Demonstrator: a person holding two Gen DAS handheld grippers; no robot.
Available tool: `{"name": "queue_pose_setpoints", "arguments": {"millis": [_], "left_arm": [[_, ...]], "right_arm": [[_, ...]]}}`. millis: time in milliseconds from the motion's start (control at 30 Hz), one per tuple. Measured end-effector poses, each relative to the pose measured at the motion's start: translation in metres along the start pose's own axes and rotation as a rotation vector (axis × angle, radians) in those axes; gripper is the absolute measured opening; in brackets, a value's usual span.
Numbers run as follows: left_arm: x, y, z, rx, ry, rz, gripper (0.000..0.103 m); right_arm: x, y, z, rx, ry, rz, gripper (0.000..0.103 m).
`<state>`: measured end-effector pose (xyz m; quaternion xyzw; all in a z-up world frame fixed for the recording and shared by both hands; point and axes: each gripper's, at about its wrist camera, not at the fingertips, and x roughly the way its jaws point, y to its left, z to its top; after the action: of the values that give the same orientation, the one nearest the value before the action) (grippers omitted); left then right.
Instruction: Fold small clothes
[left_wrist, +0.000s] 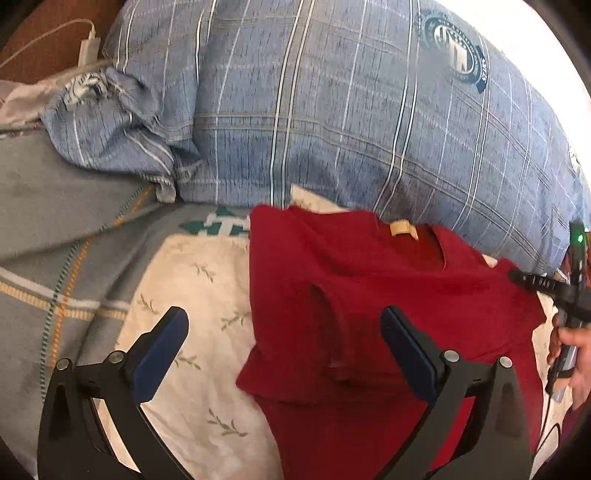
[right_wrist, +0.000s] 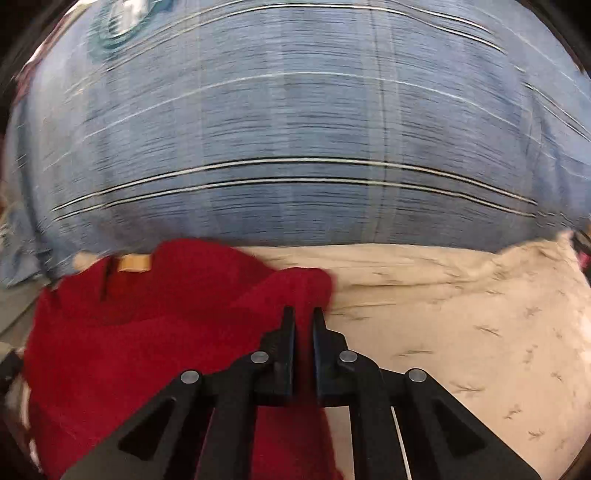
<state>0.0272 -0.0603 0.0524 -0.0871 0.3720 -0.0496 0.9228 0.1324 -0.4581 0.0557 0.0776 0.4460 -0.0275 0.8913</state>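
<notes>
A small red shirt (left_wrist: 369, 295) lies on a cream leaf-print sheet (left_wrist: 192, 295), its collar with a tan label (left_wrist: 403, 229) toward the blue pillow. Its left side is folded in over the body. My left gripper (left_wrist: 284, 325) is open and empty, hovering over the shirt's left edge. My right gripper (right_wrist: 303, 314) is shut on the red shirt (right_wrist: 147, 350), pinching its right sleeve edge, which is lifted a little off the sheet (right_wrist: 461, 314). The right gripper also shows at the right edge of the left wrist view (left_wrist: 517, 275).
A big blue plaid pillow (left_wrist: 351, 110) lies right behind the shirt and fills the right wrist view (right_wrist: 295, 129). A grey striped blanket (left_wrist: 55, 240) lies at the left. A white charger with cable (left_wrist: 88, 48) sits at the far left.
</notes>
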Motion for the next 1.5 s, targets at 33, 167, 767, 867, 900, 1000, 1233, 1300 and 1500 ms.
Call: {"name": "queue_pose_setpoints", "arguments": {"millis": [33,167,767,867,900,1000,1233,1300,1500], "left_arm": [[0.001,-0.001,0.0,0.009,0.009,0.007,0.103],[0.007,-0.003,0.002,0.037,0.043,0.051,0.103],[0.043,-0.004,0.001,0.02,0.137,0.082,0.103],[0.042,-0.004,0.0,0.019,0.134,0.082,0.103],[0.042,-0.004,0.0,0.021,0.133,0.084,0.103],[0.041,-0.005,0.0,0.025,0.131,0.091,0.103],[0.04,-0.005,0.0,0.032,0.127,0.099,0.103],[0.041,-0.005,0.001,0.034,0.13,0.098,0.103],[0.04,-0.002,0.002,0.024,0.133,0.09,0.103]], "right_arm": [[0.007,-0.01,-0.004,0.06,0.018,0.006,0.007],[0.005,-0.01,-0.012,0.077,0.03,-0.005,0.016],[0.046,0.092,-0.017,-0.194,0.026,0.022,0.027],[0.042,0.093,-0.014,-0.182,0.022,0.029,0.027],[0.034,0.089,-0.015,-0.168,0.025,0.046,0.029],[-0.001,0.073,-0.026,-0.129,0.002,0.088,0.032],[-0.026,0.033,-0.067,-0.117,0.049,0.034,0.029],[-0.028,0.029,-0.079,-0.125,0.019,0.033,0.029],[-0.05,0.024,-0.074,-0.089,-0.002,0.041,0.033]]}}
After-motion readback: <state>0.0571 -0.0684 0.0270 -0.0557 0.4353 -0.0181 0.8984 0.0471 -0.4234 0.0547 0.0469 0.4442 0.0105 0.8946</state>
